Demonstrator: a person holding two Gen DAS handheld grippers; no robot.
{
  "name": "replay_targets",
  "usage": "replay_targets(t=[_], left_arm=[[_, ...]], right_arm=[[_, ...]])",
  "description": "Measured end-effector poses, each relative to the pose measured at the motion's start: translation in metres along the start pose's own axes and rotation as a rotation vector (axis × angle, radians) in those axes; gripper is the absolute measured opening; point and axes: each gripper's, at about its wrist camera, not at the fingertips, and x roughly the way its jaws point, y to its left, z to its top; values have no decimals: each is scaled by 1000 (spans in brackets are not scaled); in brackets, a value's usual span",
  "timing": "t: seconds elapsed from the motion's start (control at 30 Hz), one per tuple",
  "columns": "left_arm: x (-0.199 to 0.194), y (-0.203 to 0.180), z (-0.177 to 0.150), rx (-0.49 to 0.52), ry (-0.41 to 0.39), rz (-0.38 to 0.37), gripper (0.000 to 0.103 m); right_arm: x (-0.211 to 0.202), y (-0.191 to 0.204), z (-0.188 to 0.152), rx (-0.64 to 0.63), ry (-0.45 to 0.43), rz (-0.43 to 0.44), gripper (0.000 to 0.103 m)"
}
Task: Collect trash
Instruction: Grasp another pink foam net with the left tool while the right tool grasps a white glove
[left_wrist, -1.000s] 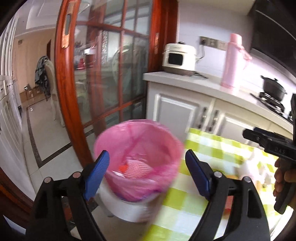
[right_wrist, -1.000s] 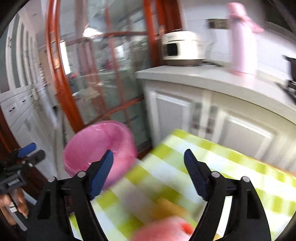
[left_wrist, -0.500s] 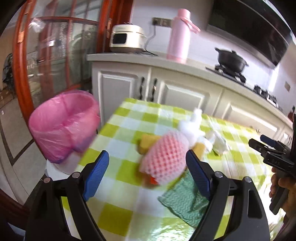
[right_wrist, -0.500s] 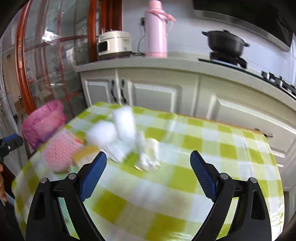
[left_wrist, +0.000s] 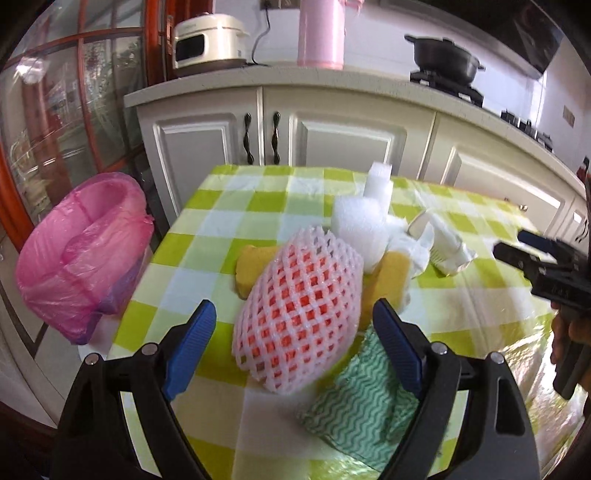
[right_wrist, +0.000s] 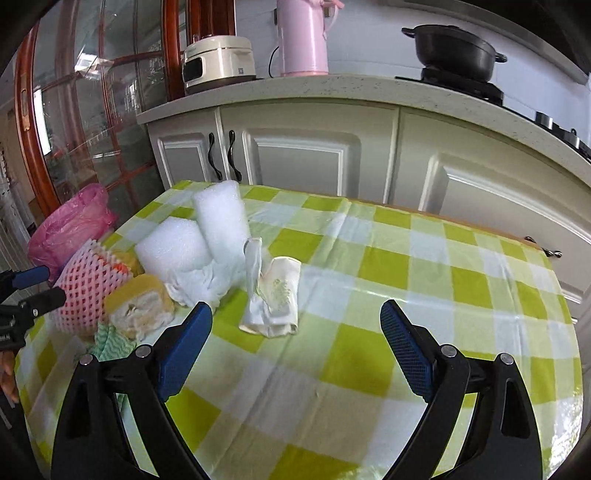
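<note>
A pile of trash lies on the green-checked table. A pink foam fruit net lies just ahead of my open left gripper, between its blue pads without touching. Behind it are yellow sponges, white foam blocks, crumpled tissue and a green wavy cloth. A pink-lined bin stands off the table's left edge. My open, empty right gripper faces a cream wrapper; the foam blocks and the net lie to its left.
White kitchen cabinets stand behind the table, with a rice cooker, pink thermos and black pot on the counter. A red-framed glass door is at the left. The other gripper shows at the right edge.
Both views have swung from the pink bin rightwards onto the table. The left gripper has closed in on the pink foam net. The right gripper now faces the wrapper and tissue.
</note>
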Motion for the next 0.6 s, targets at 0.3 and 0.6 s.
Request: replay_targets(t=[0.3,0.6], left_arm=[[32,2,4,32,80,-47,79],[38,-3,-1,25,120,-90,35]], right_arm=[[57,16,8,-32,105,19,67],[64,17,-1,-44,138,45,43]])
